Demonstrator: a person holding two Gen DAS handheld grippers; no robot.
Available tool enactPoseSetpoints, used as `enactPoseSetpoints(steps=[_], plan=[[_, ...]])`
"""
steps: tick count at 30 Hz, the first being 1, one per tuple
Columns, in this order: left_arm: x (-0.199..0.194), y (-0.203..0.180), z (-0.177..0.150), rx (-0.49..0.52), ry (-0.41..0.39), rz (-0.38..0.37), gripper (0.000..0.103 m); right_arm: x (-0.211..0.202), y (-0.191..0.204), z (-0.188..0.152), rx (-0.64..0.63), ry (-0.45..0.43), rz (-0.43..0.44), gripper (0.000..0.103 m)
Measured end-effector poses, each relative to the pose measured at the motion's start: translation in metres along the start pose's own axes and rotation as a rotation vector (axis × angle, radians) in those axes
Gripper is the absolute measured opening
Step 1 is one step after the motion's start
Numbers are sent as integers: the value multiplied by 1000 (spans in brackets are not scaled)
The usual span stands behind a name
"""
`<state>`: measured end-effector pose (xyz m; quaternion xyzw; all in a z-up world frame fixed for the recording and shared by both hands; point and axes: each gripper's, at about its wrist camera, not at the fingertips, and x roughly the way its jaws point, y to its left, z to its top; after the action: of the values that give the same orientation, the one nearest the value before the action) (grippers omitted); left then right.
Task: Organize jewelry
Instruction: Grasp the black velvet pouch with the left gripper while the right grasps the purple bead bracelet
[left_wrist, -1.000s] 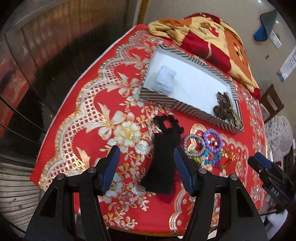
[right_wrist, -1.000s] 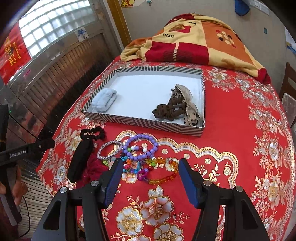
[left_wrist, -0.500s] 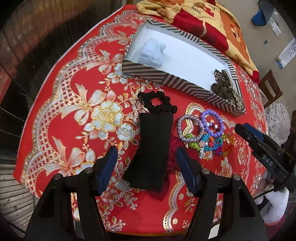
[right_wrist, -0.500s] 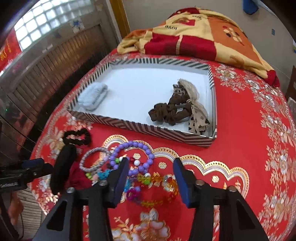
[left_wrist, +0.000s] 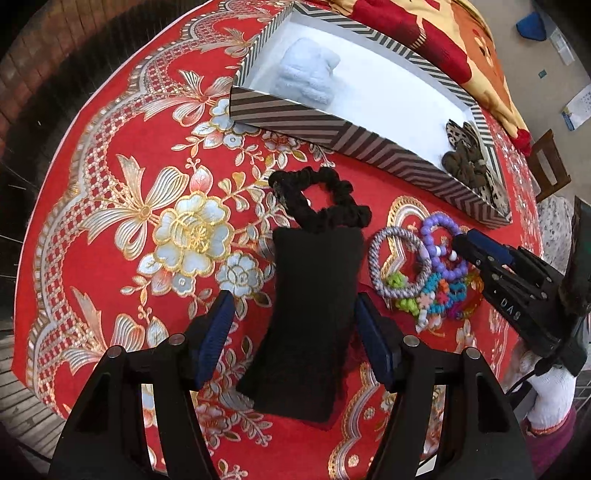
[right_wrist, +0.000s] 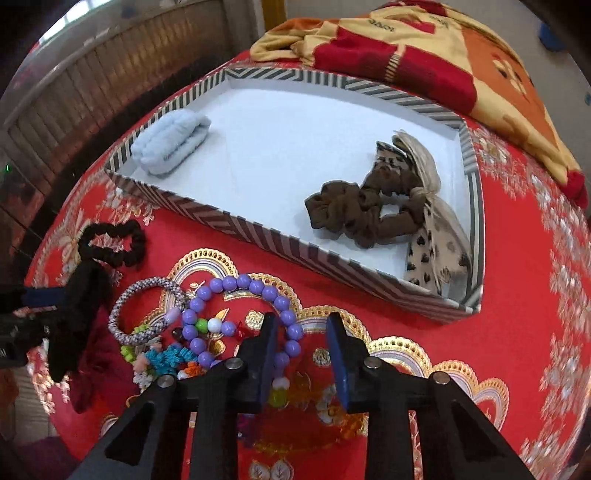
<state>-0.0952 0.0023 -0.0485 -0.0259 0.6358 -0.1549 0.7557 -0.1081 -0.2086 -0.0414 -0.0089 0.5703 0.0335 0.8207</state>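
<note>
A black pouch (left_wrist: 314, 317) lies on the red cloth between the open jaws of my left gripper (left_wrist: 291, 325). A black scrunchie (left_wrist: 321, 199) lies just beyond it. To its right is a heap of bracelets: a grey cord one (left_wrist: 399, 266), a purple bead one (right_wrist: 243, 314) and several coloured ones (left_wrist: 439, 299). My right gripper (right_wrist: 301, 343) is open and low over the heap's right side, one finger (right_wrist: 267, 343) at the purple beads. A striped tray (right_wrist: 258, 229) holds a pale blue scrunchie (right_wrist: 170, 142) and brown and leopard scrunchies (right_wrist: 384, 206).
A red and yellow blanket (right_wrist: 424, 48) is bunched behind the tray. The table drops away at the left edge (left_wrist: 40, 236) toward a dark wooden wall. A wooden chair (left_wrist: 550, 166) stands at the far right. A white-gloved hand (left_wrist: 550, 391) holds the right gripper.
Both grippers moved forward and lower. The left now straddles the black pouch. The right narrowed its jaws and came down onto the bracelet heap.
</note>
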Motion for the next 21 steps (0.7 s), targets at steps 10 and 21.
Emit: enactPoseSetpoints(steps=[10, 21], plan=[[-6, 2, 1, 30, -37, 7, 28, -29, -4, 1, 28, -61, 64, 9], [-65, 13, -10, -7, -146, -11, 28, -100, 0, 12, 19, -207, 98, 9]])
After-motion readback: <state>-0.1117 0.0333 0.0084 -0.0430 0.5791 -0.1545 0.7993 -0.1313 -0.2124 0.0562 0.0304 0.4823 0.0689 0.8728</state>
